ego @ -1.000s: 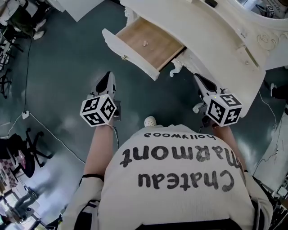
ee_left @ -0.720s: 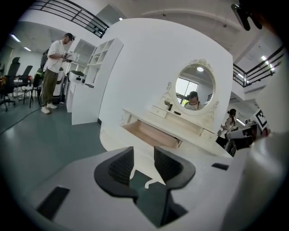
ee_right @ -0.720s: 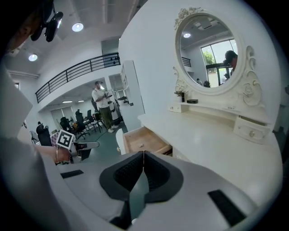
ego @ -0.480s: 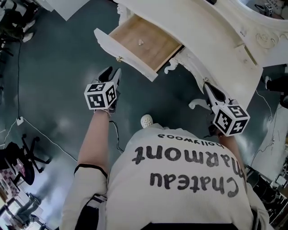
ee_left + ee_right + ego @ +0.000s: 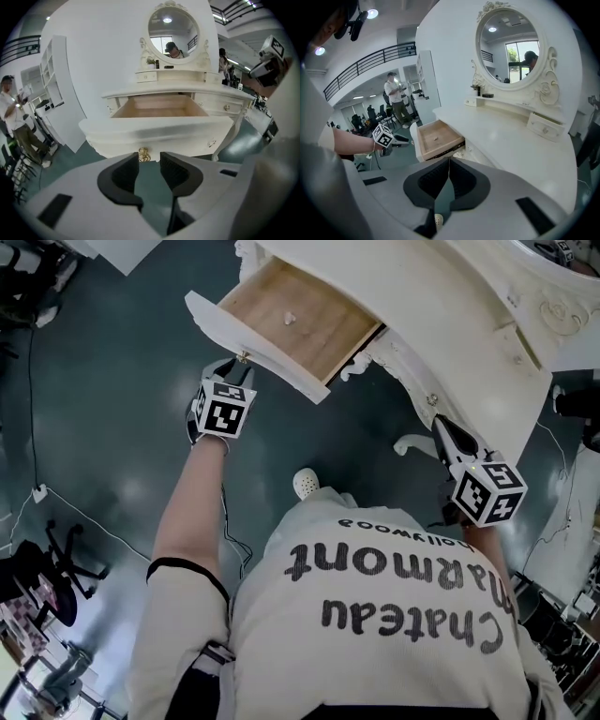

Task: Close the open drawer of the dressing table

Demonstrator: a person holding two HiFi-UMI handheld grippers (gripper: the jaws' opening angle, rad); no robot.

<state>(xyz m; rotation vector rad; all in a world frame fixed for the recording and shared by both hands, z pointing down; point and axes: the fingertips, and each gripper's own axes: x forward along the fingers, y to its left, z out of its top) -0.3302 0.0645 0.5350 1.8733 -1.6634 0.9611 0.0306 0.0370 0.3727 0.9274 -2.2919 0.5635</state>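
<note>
The drawer (image 5: 323,329) is pulled far out of the white bench (image 5: 450,324) and sticks out toward the near left. Its wide front (image 5: 154,129) runs side to side, and it would slide straight back in, far and right. I think it is stiff wood and almost empty, so light and easy to slide. The best place to push is the middle of the front, by the gold knob (image 5: 143,154), so it won't go crooked. The left claw (image 5: 149,160) has just been opening and holds nothing; the knob sits just past its tips. The right claw (image 5: 449,161) is closed and empty, well apart from the drawer
</note>
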